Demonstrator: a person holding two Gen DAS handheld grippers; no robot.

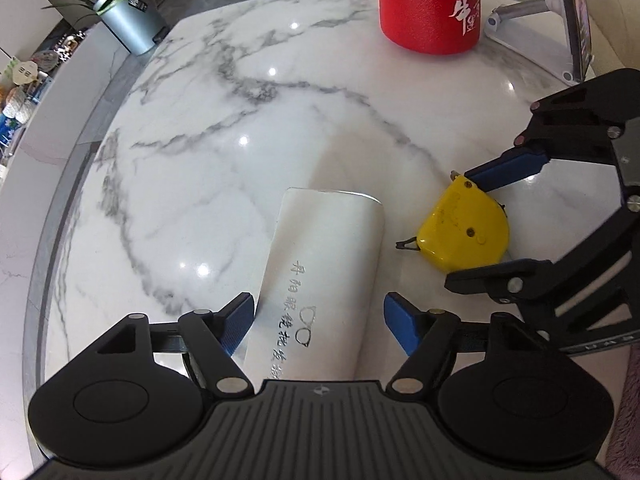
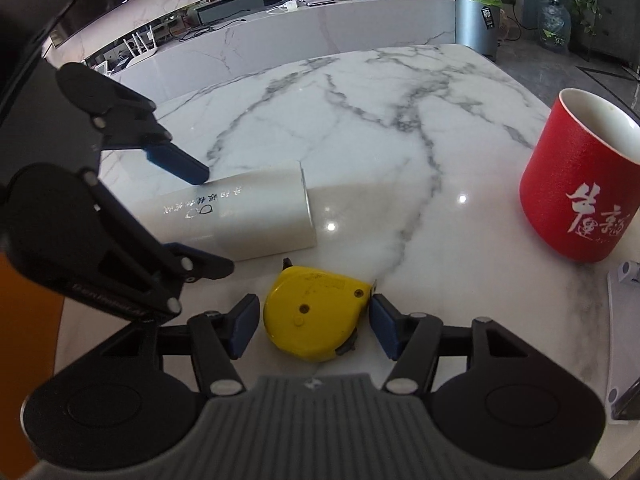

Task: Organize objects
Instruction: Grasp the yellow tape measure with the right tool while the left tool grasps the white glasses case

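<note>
Two pairs of tongs low over a white, grey-veined marble counter (image 1: 248, 92), glossy and likely slick under hard objects.

Left tongs (image 1: 319, 320): jaws wide, straddling a white glasses case (image 1: 324, 264) lying flat, printed text along its length. Pads just beside its long sides, contact not certain. Case: smooth, rigid-looking shell, rounded edges, probably light; judged best taken across the narrow width near mid-length, since a grip near one end may let it pivot or slide.

Right tongs (image 2: 312, 320): jaws wide, set either side of a yellow tape measure (image 2: 316, 312) lying on its flat face, just beside the case. No squeeze visible. Tape measure: hard plastic housing, flat on one side, curved on the other, scuffed surface, probably dense for its size. Firm hold across the flat-to-curved edges advised; black tape hook left clear.

Red mug (image 2: 580, 196), matte textured wall, white interior, upright, well apart.
</note>
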